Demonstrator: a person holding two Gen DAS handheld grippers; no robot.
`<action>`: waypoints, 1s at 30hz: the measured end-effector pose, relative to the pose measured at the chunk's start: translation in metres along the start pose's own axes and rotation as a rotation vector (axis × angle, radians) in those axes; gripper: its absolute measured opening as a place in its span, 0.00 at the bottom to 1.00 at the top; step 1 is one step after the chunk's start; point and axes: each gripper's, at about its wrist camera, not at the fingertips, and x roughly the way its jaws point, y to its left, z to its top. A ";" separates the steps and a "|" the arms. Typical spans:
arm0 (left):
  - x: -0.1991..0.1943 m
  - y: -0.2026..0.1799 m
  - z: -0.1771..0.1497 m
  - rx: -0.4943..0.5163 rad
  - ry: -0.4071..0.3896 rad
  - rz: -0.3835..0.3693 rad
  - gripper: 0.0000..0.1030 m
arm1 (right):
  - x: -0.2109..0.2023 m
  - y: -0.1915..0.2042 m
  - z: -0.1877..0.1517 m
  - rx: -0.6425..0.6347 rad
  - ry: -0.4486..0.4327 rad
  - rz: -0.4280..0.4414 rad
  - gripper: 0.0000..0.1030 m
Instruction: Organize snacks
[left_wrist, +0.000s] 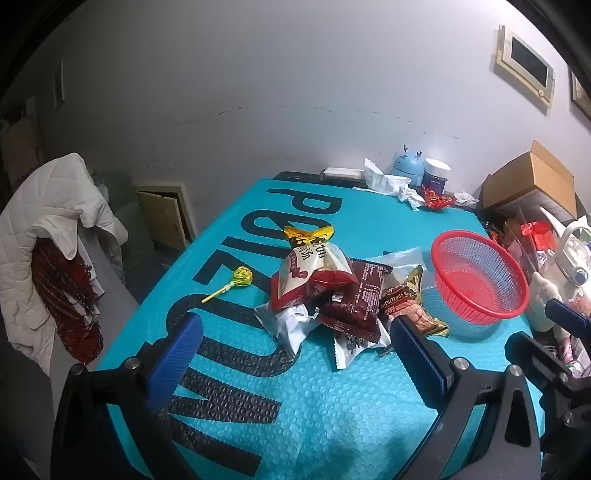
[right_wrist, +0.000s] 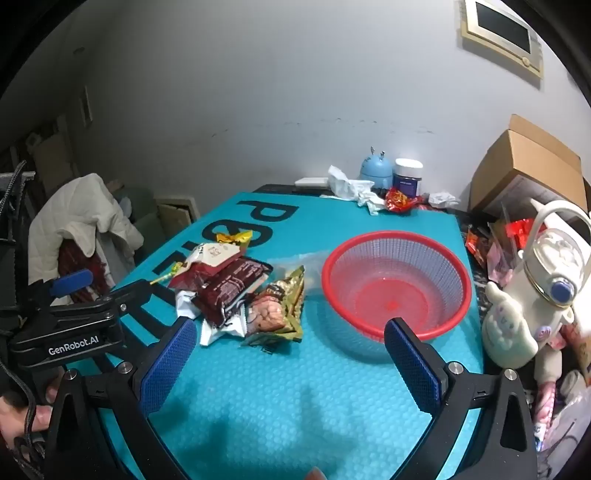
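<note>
Lived-in home room, cluttered. White quilted jacket (left_wrist: 55, 206) draped over chair at left. Framed picture (right_wrist: 502, 35) on plain white wall. Table (left_wrist: 332, 417) under teal bubble-wrap sheet with big black letters. At far edge: crumpled tissues (right_wrist: 351, 186), small blue gadget with antlers (right_wrist: 376, 170), white-lidded jar (right_wrist: 408, 177). Cardboard box (right_wrist: 532, 166), cartoon-figure water bottle (right_wrist: 546, 280) at right. Snack packets (left_wrist: 332, 291) piled beside red plastic basket (right_wrist: 397, 240).

Heaped snack packets (left_wrist: 328, 291) beside empty red mesh basket (right_wrist: 397, 284)
</note>
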 end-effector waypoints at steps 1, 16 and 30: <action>-0.001 0.002 -0.001 -0.007 -0.006 -0.018 1.00 | 0.000 0.000 0.001 -0.001 -0.002 -0.001 1.00; -0.007 0.006 0.001 0.015 -0.020 -0.044 1.00 | -0.001 0.005 -0.001 -0.013 -0.009 -0.006 1.00; -0.011 0.005 -0.003 0.018 -0.023 -0.046 1.00 | -0.003 0.006 -0.003 -0.017 -0.013 -0.011 1.00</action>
